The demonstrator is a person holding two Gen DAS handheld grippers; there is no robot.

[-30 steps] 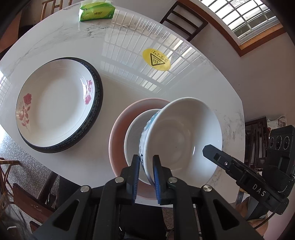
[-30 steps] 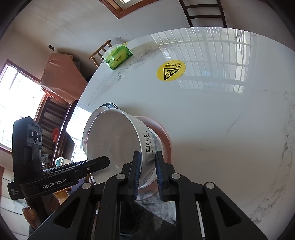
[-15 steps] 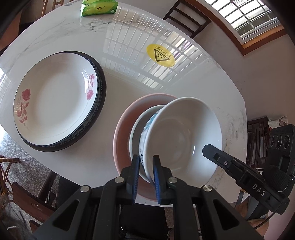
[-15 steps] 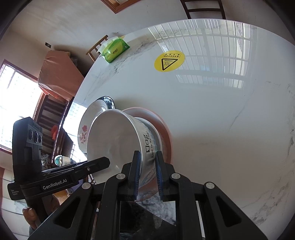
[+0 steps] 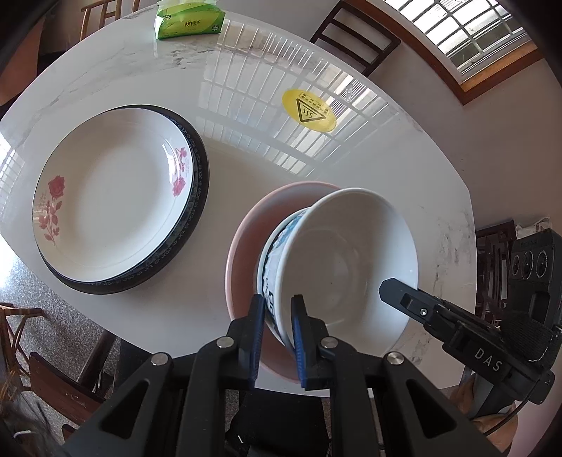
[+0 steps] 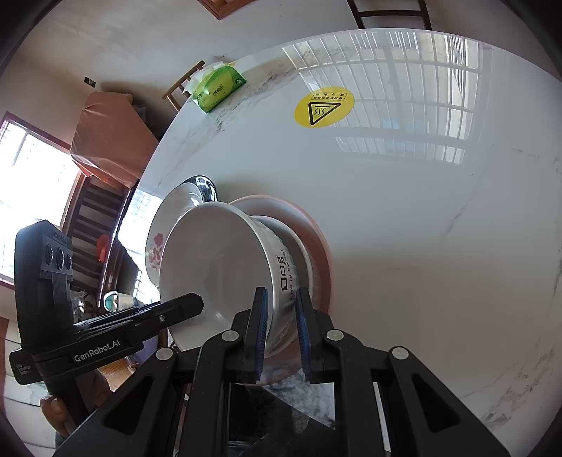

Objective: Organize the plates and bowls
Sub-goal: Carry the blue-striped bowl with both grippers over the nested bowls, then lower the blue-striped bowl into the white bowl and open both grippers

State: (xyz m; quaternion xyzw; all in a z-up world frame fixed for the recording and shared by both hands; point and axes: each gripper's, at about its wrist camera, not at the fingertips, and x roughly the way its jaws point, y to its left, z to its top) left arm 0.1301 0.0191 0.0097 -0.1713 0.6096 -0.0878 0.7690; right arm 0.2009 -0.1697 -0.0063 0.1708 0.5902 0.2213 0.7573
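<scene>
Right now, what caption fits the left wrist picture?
Both tongs grip a white bowl over the pink plate.

A big white table [image 5: 267, 168] with grey marble lines and a shiny top holds the things. A green pack of tissues [image 5: 188, 19] lies at the far edge. A round yellow sticker [image 5: 309, 109] with a warning sign is stuck flat on the top, near the far right edge. A dark-rimmed plate [image 5: 196, 197] sits by the left edge with a white rose plate inside it. A pink plate [image 5: 246, 253] sits at the near edge.
</scene>
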